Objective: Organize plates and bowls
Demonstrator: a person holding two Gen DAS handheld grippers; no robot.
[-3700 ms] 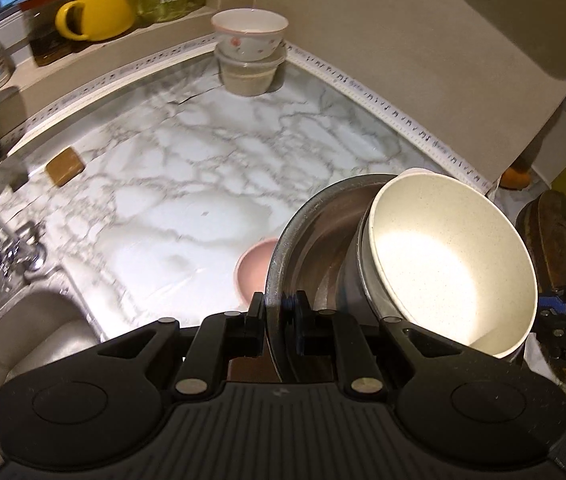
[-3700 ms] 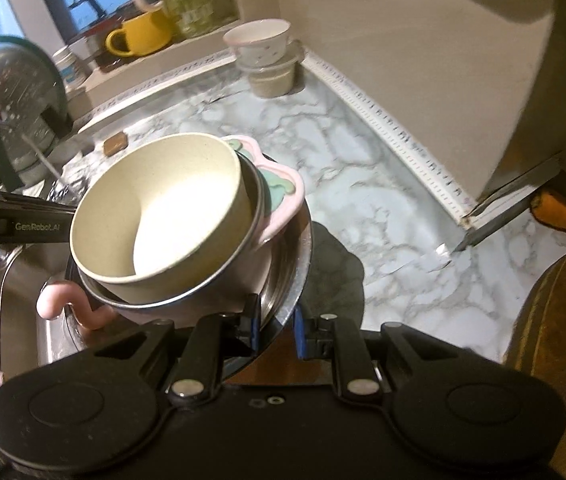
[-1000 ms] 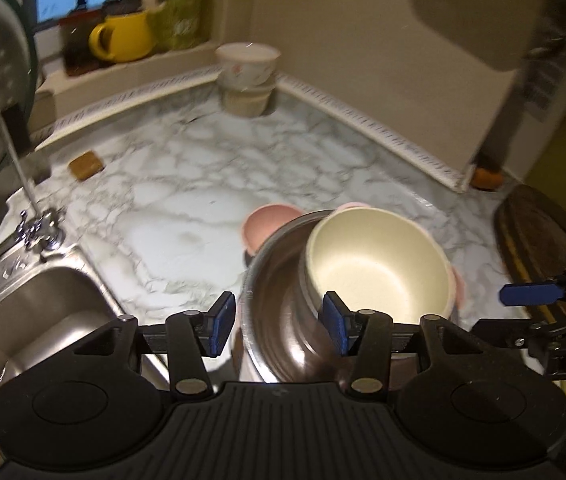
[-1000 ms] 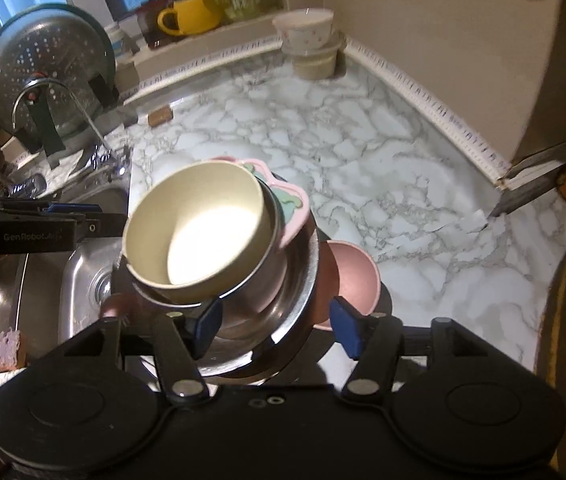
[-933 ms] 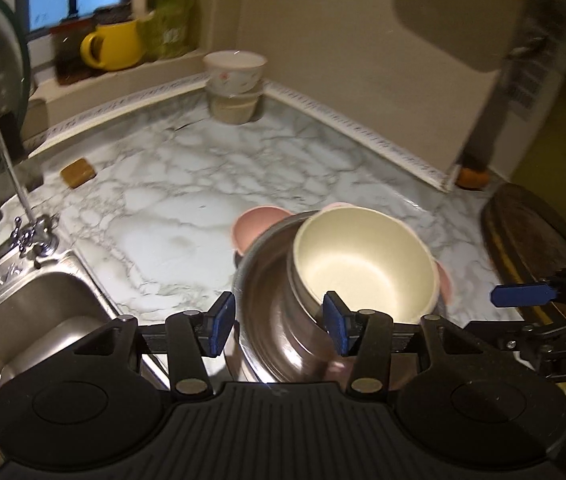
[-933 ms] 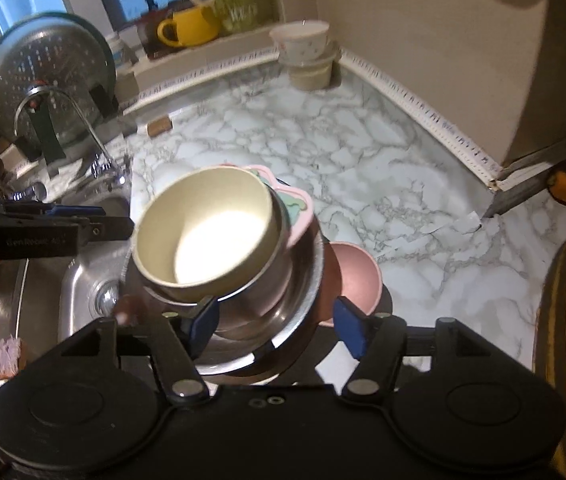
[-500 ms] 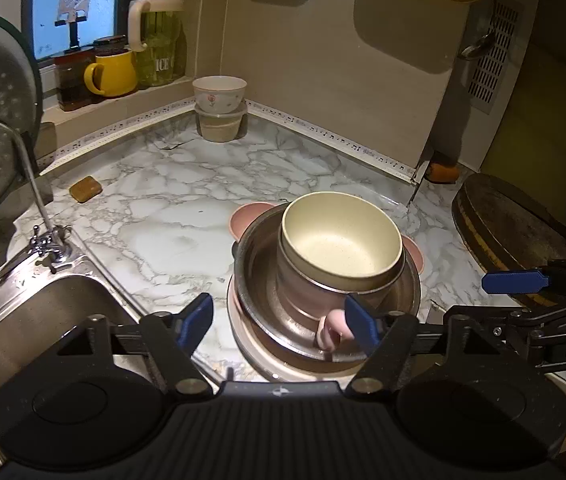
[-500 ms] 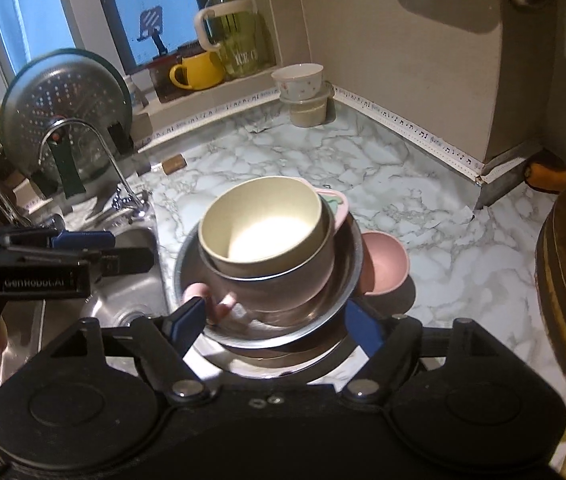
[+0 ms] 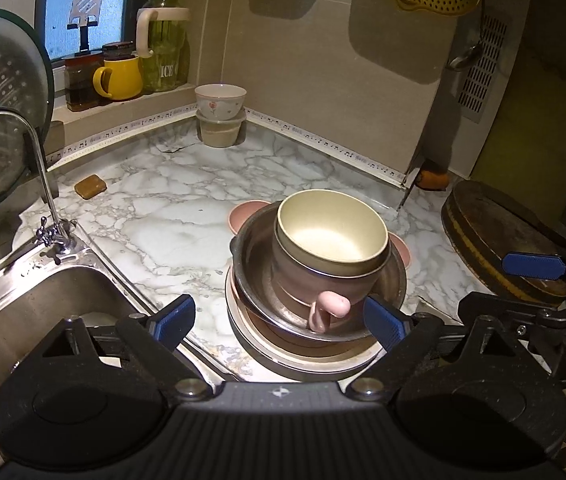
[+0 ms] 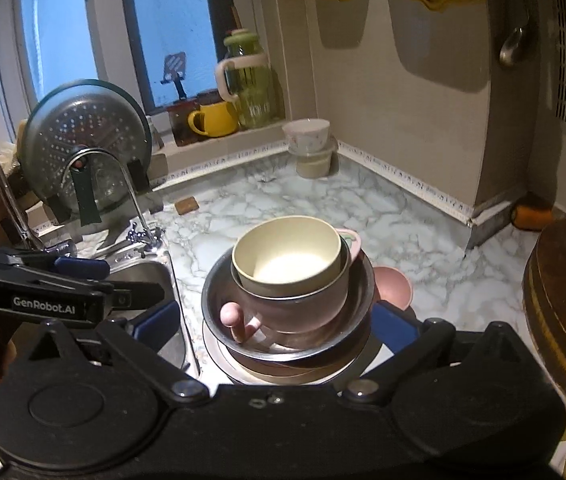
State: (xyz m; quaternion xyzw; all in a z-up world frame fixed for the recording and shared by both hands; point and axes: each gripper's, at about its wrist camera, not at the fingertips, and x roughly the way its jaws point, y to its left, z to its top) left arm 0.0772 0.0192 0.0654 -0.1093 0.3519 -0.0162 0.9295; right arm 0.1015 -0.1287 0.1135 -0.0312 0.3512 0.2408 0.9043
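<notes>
A stack of dishes stands on the marble counter (image 9: 155, 216) beside the sink. A cream bowl (image 9: 331, 236) sits on top, inside a pink handled cup (image 9: 315, 292), inside a steel bowl (image 9: 255, 268), on plates (image 9: 283, 356). A small pink bowl (image 9: 243, 214) stands just behind it. The stack also shows in the right wrist view, with the cream bowl (image 10: 287, 260) and the small pink bowl (image 10: 393, 284). My left gripper (image 9: 279, 320) is open and empty, held back above the stack. My right gripper (image 10: 275, 322) is open and empty too.
A steel sink (image 9: 23, 320) with a tap (image 9: 43, 184) lies left. Two stacked bowls (image 9: 221, 114) stand in the far corner. A yellow mug (image 9: 117, 78) and jars are on the sill. A round wooden board (image 9: 499, 236) is right. A brown sponge (image 9: 90, 186) is near the wall.
Both grippers have let go of the steel bowl's rim, opened wide, and pulled back and up. The stack now rests on the counter by the sink.
</notes>
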